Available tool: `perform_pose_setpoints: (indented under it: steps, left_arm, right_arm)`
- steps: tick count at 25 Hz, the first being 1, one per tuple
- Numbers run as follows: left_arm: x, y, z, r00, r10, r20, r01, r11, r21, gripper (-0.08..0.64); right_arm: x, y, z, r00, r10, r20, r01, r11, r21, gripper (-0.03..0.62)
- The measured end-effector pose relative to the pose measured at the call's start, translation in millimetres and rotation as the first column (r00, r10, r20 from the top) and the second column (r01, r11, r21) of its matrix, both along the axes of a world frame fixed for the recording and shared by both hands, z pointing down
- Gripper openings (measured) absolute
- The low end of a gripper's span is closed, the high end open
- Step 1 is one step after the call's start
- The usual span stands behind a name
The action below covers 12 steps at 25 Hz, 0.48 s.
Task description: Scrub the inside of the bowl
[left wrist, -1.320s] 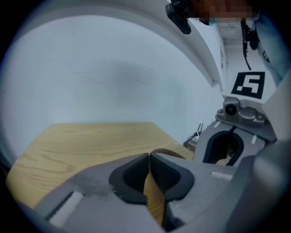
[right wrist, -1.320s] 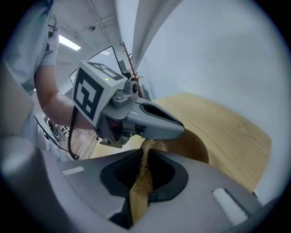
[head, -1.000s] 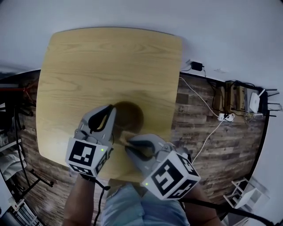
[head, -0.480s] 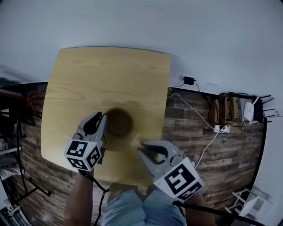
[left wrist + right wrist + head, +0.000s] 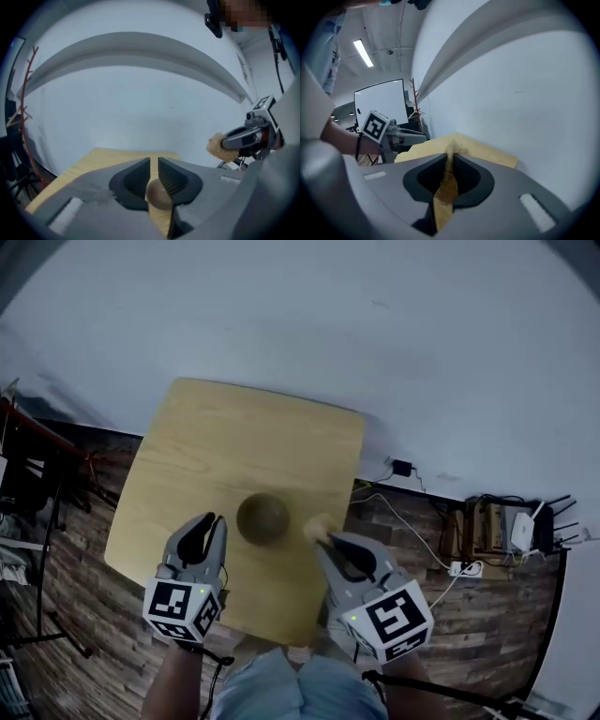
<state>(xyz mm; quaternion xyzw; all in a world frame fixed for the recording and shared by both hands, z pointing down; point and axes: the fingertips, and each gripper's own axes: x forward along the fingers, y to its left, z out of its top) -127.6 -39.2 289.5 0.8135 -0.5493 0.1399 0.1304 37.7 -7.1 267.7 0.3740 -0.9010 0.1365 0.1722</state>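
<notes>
One bowl (image 5: 262, 518) between left gripper (image 5: 214, 519) and right gripper (image 5: 323, 538) with tan scrubber (image 5: 317, 525).

Grey left claw (image 5: 214, 519), right claw (image 5: 324, 540); black-white marker cubes (image 5: 178, 608); blue jeans (image 5: 281, 682).

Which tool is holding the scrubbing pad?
The right tool, with the tan pad pinched at its tip; the left tool holds nothing and sits beside the bowl.

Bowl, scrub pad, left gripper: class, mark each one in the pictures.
bowl (image 5: 262, 518): head view, the middle of its brown surface.
scrub pad (image 5: 216, 145): left gripper view, the tan fuzzy end that sticks out.
left gripper (image 5: 216, 517): head view, midway between its fingertips.
</notes>
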Motion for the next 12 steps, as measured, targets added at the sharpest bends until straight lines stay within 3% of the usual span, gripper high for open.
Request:
perform_pose_setpoints:
  steps: [2,8,12]
  left_arm:
    - [-3,18,-28,0.997,-0.050,0.052,0.048,0.997,0.052,0.020]
    - [12,60,-109,0.973,-0.215,0.078,0.190,0.950,0.249,0.020]
    - [22,91,-121,0.956,-0.284,0.078,0.256,0.932,0.257,0.020]
  right_arm:
    - [0,-1,-18,1.000,-0.008,0.012,0.008,0.999,0.053,0.046]
    - [5,3,-54,0.997,-0.067,0.036,0.060,0.986,0.153,0.046]
    - [3,9,-68,0.995,-0.086,0.055,0.074,0.978,0.196,0.046]
